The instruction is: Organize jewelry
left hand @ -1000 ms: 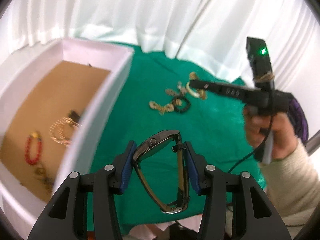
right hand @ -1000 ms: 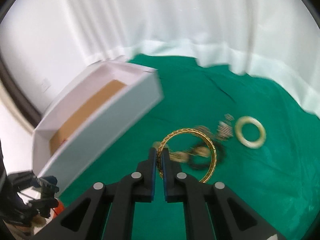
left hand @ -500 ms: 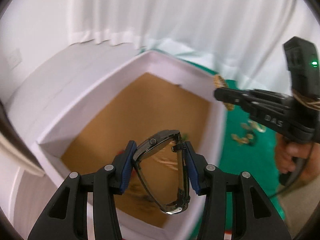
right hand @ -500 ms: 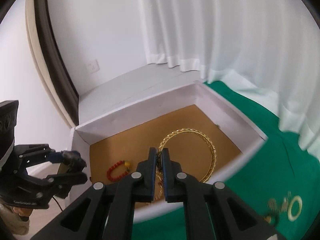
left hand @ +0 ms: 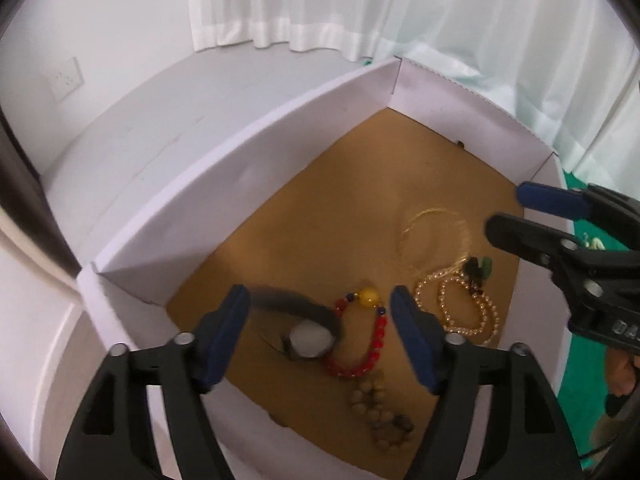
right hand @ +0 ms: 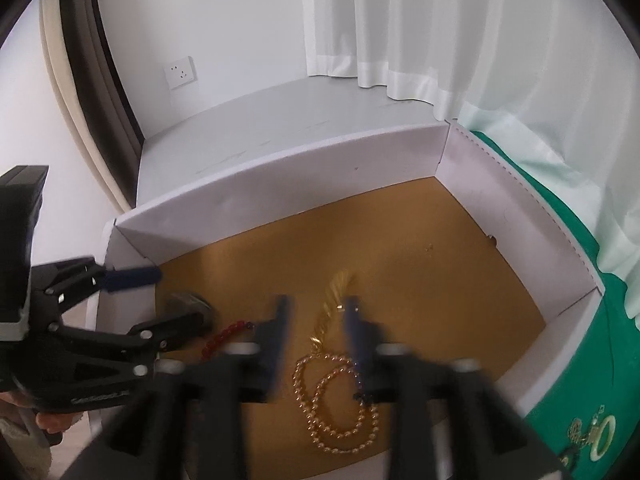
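Both hand-held grippers just opened over the white cardboard box (left hand: 248, 168).
Left hand-held gripper (left hand: 320, 320) stands wide, dark wristwatch (left hand: 308, 336) dropped inside; right hand-held gripper (right hand: 316, 320) released the gold bangle (left hand: 436, 236) mid-floor.

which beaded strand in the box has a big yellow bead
The red bead bracelet, beside the watch. The pearl strand and the brown wooden beads are each one colour throughout.
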Demonstrator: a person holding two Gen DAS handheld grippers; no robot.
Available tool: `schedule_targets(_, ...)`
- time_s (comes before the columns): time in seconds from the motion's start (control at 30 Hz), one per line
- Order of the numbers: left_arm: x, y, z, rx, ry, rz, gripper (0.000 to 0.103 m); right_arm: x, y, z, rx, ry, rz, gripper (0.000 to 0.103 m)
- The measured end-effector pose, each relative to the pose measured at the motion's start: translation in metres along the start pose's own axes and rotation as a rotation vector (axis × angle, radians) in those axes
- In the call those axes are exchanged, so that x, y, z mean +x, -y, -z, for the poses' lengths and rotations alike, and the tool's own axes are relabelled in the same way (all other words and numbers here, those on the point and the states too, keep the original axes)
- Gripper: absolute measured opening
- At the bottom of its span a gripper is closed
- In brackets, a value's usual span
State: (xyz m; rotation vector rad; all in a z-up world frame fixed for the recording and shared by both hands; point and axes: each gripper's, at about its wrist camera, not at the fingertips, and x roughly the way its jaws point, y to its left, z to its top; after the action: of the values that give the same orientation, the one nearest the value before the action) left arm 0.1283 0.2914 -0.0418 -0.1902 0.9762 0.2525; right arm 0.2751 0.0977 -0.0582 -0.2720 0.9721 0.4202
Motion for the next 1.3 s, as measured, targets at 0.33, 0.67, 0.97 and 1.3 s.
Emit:
schedule_targets(0.33,-0.054,0.042,0.022,0.026,0.088,0.093,0.087,-0.067,0.026,0.06,0.029,0.093,0.159,0.075)
schedule_targets(0.67,-0.083,0.166,0.075,0.214,0.062,0.336,0.092,-0.116,0.133,0.233,0.279,-0.028,0.355,0.076)
schedule_targets(0.97,-0.046,0.266,0.123,0.381,-0.034,0.394,0.092,-0.163,0.203,0.358,0.484,-0.068,0.566,0.076)
schedule_targets(1.3,0.015,0.315,0.13,0.413,0.036,0.374,0.092,-0.183,0.226,0.402,0.625,0.018,0.597,0.079)
